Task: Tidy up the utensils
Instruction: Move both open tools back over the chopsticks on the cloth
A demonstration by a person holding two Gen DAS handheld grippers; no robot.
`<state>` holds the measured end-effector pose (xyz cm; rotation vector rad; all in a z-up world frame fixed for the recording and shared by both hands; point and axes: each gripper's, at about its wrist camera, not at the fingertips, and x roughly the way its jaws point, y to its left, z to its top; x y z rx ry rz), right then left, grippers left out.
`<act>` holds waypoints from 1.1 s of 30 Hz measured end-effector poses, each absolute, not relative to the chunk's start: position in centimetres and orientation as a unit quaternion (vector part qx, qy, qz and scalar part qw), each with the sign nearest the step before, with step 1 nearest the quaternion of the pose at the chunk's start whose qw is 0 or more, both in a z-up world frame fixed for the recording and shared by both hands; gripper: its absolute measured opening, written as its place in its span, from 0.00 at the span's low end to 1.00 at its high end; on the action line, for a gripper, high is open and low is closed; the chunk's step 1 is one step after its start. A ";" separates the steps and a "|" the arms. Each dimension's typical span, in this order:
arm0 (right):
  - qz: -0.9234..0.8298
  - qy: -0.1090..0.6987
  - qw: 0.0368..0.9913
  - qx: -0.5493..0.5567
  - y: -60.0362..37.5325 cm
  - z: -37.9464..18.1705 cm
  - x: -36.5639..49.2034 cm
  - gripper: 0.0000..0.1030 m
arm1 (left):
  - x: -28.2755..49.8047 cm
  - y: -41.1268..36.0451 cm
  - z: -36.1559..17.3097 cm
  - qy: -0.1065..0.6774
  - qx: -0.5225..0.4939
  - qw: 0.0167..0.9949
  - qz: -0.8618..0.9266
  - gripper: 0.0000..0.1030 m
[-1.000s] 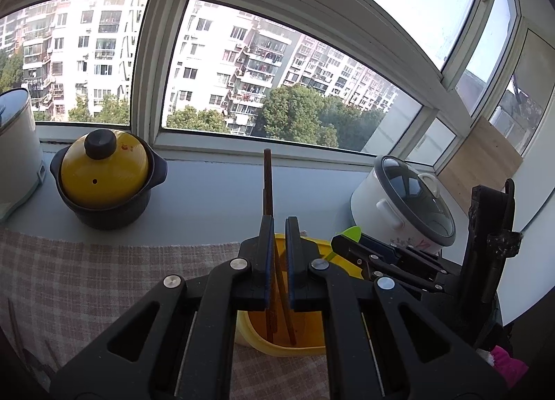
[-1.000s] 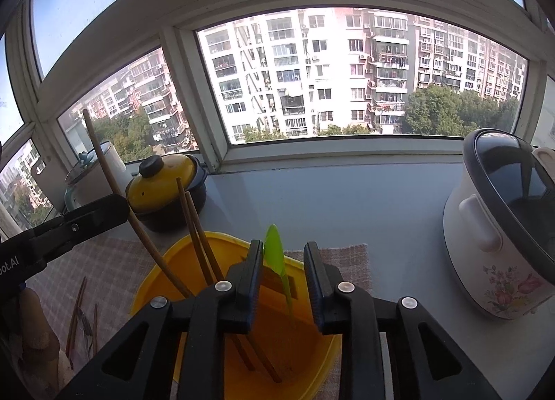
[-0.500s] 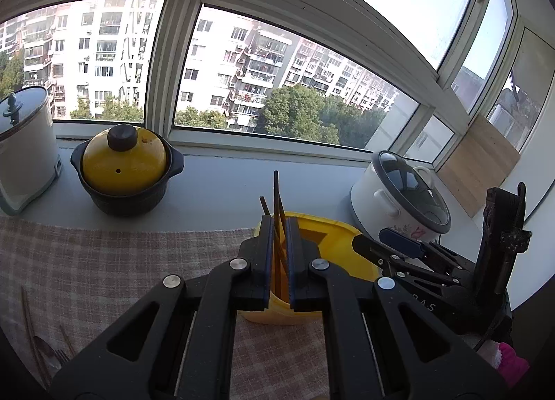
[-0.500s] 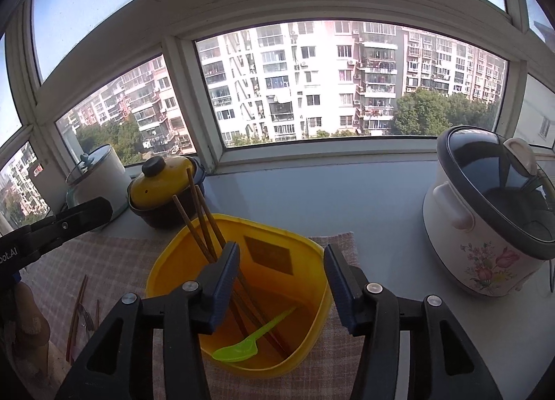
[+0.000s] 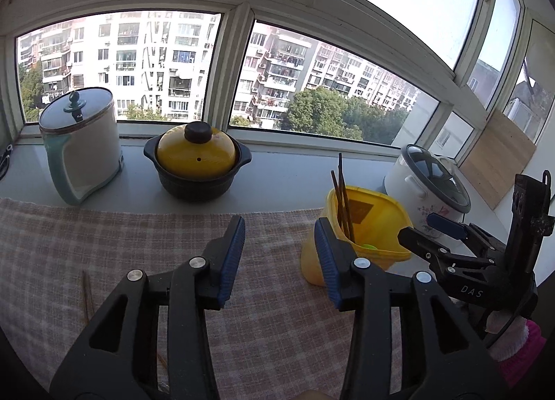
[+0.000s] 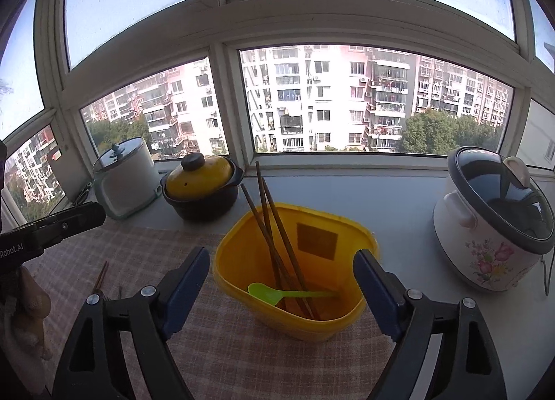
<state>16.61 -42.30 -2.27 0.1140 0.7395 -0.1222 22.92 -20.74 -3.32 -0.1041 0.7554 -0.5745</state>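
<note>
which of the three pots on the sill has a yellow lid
The middle one, the black pot: yellow domed lid with a dark knob. The white kettle and flowered rice cooker have dark lids.

Bare cloth (image 5: 145,247) left of tub (image 6: 295,296); pots behind

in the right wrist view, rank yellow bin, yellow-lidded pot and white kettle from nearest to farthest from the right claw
1. Yellow bin: just ahead of the right claw, between its open fingers, on the checked cloth.
2. Yellow-lidded pot: farther back and to the left, on the sill.
3. White kettle: farthest, left of the pot, by the window.
</note>
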 end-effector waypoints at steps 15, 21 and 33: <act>0.047 0.407 0.912 0.016 -32.8 -5.2 17.9 0.85 | 21.6 -5.4 -8.0 0.423 -0.062 0.891 -0.155 0.41; 0.101 0.430 0.897 0.017 -29.3 -6.5 18.9 0.85 | 20.6 -1.2 -10.6 0.452 -0.076 0.880 -0.123 0.41; 0.166 0.516 0.840 0.024 -24.1 -12.0 21.1 0.65 | 19.3 0.8 -15.0 0.500 -0.088 0.853 -0.121 0.41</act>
